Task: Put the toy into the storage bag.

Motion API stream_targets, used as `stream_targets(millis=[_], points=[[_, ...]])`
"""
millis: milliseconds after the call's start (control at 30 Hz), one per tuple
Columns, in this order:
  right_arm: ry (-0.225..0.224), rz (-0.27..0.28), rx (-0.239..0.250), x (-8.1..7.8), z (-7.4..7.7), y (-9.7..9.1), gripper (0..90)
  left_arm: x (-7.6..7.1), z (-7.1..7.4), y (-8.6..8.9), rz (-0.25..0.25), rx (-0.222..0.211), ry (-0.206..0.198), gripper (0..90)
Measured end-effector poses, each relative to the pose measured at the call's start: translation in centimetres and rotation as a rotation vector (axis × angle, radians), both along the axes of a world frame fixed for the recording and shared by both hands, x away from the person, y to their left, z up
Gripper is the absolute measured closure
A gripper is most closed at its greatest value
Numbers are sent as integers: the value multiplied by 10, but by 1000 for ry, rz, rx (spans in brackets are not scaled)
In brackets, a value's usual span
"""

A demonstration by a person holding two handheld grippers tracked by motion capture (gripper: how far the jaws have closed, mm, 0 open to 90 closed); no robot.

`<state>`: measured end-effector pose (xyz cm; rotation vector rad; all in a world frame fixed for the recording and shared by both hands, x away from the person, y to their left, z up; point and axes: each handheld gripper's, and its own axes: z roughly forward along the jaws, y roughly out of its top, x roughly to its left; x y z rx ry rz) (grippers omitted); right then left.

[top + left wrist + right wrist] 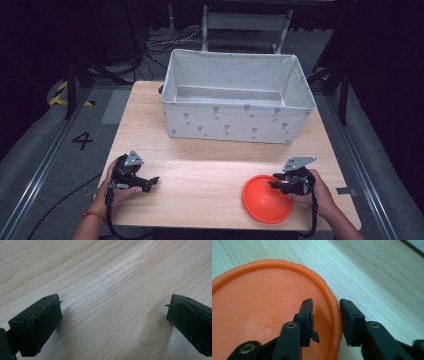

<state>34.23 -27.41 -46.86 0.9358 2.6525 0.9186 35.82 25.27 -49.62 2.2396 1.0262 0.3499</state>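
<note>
Tabletop plate rim between right jaws

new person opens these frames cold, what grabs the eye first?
The bright orange plate at the table's near right jumps out first, with the right hand-held gripper straddling its rim, one jaw inside and one outside, a gap still showing on each side. Next is the big white fabric bin standing open across the far half of the table. The left hand-held gripper sits near left, jaws wide open over bare wood.
</note>
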Motion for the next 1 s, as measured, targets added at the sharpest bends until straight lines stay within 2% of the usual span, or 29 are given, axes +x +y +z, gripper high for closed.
stream_targets(millis=[133, 233, 267, 300, 367, 400, 467, 500, 567, 667, 833, 900, 967, 1000], points=[[-11, 24, -15, 0, 9, 0, 707, 0, 0, 0, 4, 0, -1, 2], [34, 21, -23, 5, 6, -1, 687, 0, 0, 0, 6, 0, 0, 2], [34, 21, -23, 5, 6, -1, 687, 0, 0, 0, 6, 0, 0, 2], [47, 23, -63, 7, 0, 1, 595, 0, 0, 0, 4, -1, -1, 3], [57, 28, -43, 6, -3, 2, 470, 0, 0, 0, 5, -1, -1, 2], [58, 21, -43, 5, -4, 3, 355, 0, 0, 0, 5, -1, -1, 3], [38, -4, -77, 2, -6, 5, 173, 0, 0, 0, 5, 1, 0, 2], [42, -22, -83, 0, -9, 5, 110, 0, 0, 0, 5, 0, 0, 2], [80, -36, -54, -4, -13, 4, 43, -1, 0, 0, 6, -1, -1, 2], [86, -15, -58, -9, -14, 3, 0, 0, 0, 0, 4, -1, -1, 2], [86, 15, -67, -16, -14, 9, 16, 0, 0, 0, 5, -1, -1, 2], [76, 49, -52, -20, -11, 11, 121, 0, 0, 0, 3, 0, 1, 2], [81, 36, -53, -20, -10, 12, 161, 0, 0, 0, 3, 0, 1, 2], [81, 33, -45, -19, -9, 10, 223, 0, 0, 0, 4, 0, -1, 2]])
